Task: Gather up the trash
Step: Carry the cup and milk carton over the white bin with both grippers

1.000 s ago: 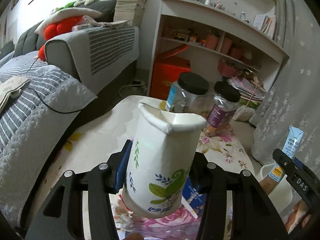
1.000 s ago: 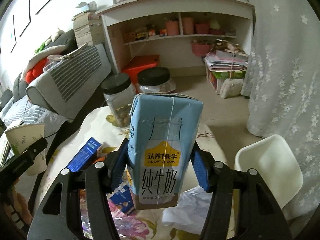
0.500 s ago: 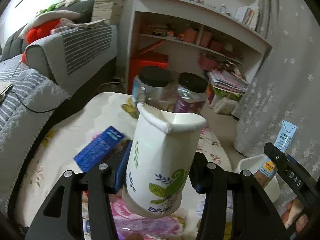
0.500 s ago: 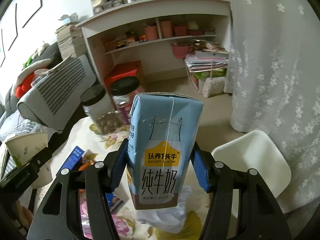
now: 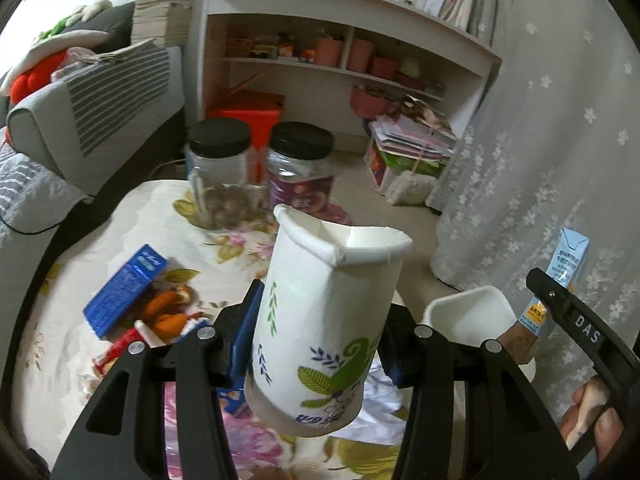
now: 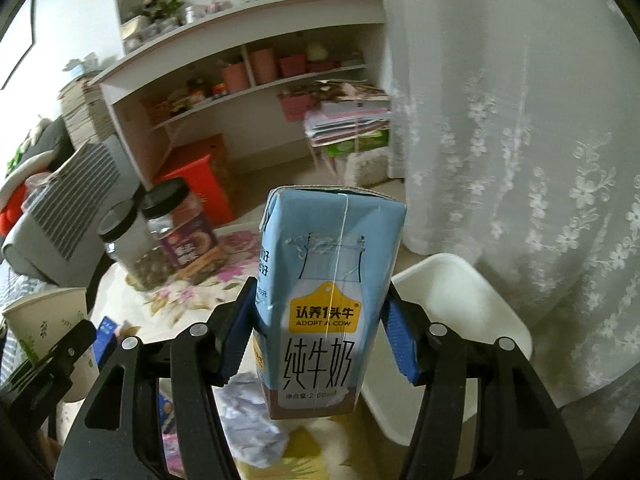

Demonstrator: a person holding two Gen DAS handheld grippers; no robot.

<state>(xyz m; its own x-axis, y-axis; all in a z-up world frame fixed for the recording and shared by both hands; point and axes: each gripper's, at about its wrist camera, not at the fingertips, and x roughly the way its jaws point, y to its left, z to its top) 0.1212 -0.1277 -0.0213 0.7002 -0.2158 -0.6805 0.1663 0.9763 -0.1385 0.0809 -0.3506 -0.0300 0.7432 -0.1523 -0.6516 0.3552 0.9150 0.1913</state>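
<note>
The creased paper cup (image 5: 328,320) is clamped by the left gripper (image 5: 318,336), the milk carton (image 6: 326,304) by the right gripper (image 6: 320,332) — either may be dropped beside the white bin (image 6: 472,312) if released early.

Milk carton (image 6: 326,300): "ADOPT A COW"; right claw (image 5: 576,316): "DAS".

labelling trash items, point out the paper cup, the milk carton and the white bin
paper cup (image 5: 320,320), left wrist view, on its printed side wall
milk carton (image 6: 326,300), right wrist view, on its front label
white bin (image 6: 460,312), right wrist view, on its bare inner wall
</note>
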